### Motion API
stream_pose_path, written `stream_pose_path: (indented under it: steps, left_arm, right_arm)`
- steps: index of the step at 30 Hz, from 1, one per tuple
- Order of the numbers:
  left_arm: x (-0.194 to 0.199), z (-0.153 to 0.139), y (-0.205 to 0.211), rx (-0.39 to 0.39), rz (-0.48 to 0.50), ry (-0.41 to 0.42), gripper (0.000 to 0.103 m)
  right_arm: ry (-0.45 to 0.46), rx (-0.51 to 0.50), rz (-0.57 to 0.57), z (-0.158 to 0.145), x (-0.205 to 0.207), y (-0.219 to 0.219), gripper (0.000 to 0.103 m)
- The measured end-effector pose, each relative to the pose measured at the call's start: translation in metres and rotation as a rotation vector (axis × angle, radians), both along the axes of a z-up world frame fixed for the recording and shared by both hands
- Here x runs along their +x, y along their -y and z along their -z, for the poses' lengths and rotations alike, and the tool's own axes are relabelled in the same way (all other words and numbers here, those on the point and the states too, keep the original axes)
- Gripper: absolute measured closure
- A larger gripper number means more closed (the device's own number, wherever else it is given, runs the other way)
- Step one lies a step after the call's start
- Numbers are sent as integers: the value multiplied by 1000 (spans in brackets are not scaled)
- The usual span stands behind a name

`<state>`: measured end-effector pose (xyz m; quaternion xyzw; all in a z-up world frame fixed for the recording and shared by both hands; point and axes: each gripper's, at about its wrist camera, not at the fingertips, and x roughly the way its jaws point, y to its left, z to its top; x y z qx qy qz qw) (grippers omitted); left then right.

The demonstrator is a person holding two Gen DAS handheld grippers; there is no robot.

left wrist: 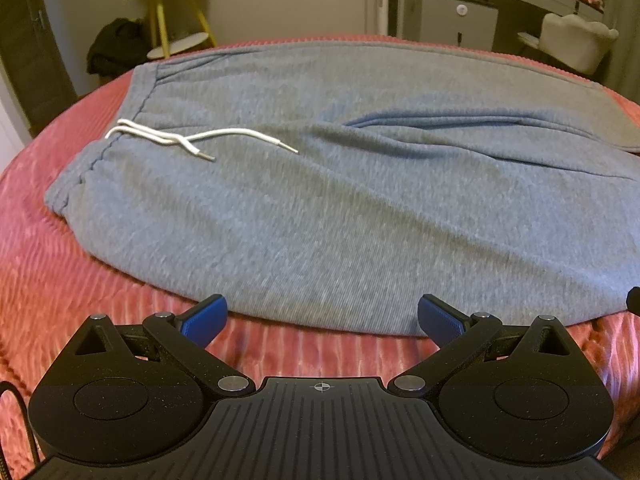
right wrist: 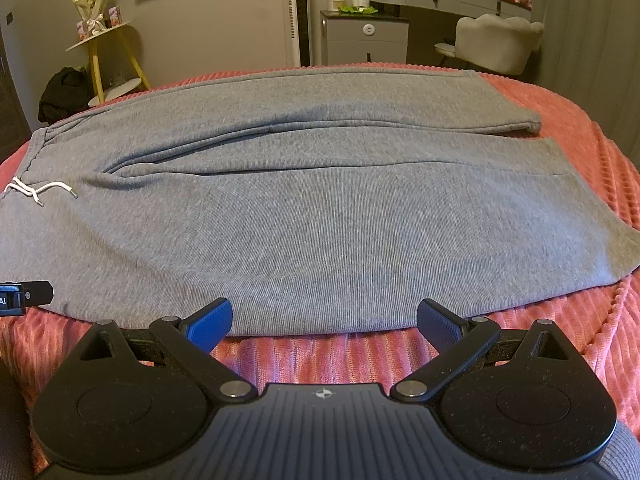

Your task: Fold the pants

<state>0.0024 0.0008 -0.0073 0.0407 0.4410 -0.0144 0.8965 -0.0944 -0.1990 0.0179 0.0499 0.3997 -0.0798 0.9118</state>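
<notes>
Grey pants lie flat across mid-frame on a pink bed; likely soft, floppy, light; best pinched at the near hem; left hand-held gripper and right hand-held gripper gape empty.

The grey knit sweatpants run past the left wrist view's right edge, hiding their leg ends; in the right wrist view the waistband's left end and white drawstring are cropped.
</notes>
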Motion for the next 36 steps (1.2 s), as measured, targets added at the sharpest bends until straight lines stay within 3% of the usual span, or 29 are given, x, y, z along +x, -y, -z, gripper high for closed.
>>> stream_pose_path:
  steps: [36]
  left_arm:
    - [0,3,-1,-3,-3,-12,0]
  right_arm:
    - [3,10,5,0,0,1,4]
